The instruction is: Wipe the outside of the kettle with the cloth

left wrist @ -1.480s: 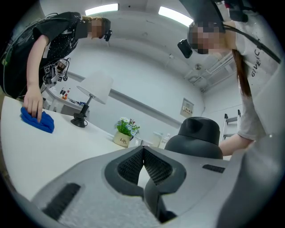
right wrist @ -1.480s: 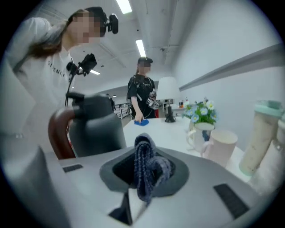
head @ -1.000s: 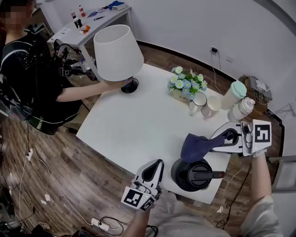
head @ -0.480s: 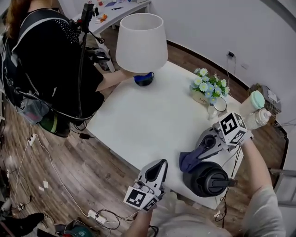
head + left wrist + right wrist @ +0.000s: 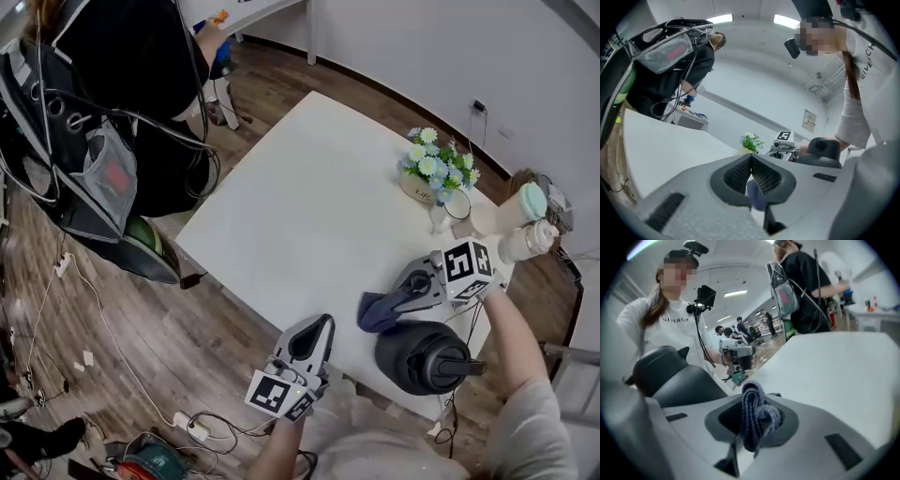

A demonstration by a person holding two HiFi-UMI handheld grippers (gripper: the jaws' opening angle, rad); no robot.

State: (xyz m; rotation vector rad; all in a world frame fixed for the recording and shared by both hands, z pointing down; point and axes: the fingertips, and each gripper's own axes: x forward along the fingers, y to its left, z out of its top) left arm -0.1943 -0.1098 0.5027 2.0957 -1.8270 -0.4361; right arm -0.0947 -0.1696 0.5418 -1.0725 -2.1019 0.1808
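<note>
1. Clamping down on the cloth (image 5: 757,414), the right gripper (image 5: 396,302) has a dark blue bunch pinched fast between its jaws, with a fold bulging out above the pads.
2. From the head view, the cloth hangs just beside the upper left shoulder of the kettle (image 5: 425,357); contact cannot be told.
3. The kettle, black with its lid on, stands at the near right corner of the table (image 5: 300,206), close to the near edge.
4. The left gripper (image 5: 317,330) hangs off that near edge, over the wood floor (image 5: 112,319), with its jaws pressed together on nothing.
5. Plenty of room: the white top is bare from the kettle to the far left edges.
6. Flowers (image 5: 437,171) and bottles (image 5: 525,220) crowd the far right edge, apart from the kettle.
7. The left gripper view alone gives the kettle side-on, its lid just beside the right gripper's marker cube.
8. The right gripper view alone looks back past the near edge to the left gripper and a long hall with people far off.
9. Only the head view shows the cables (image 5: 202,433) on the floor and a person in black (image 5: 122,112) at the far left.
</note>
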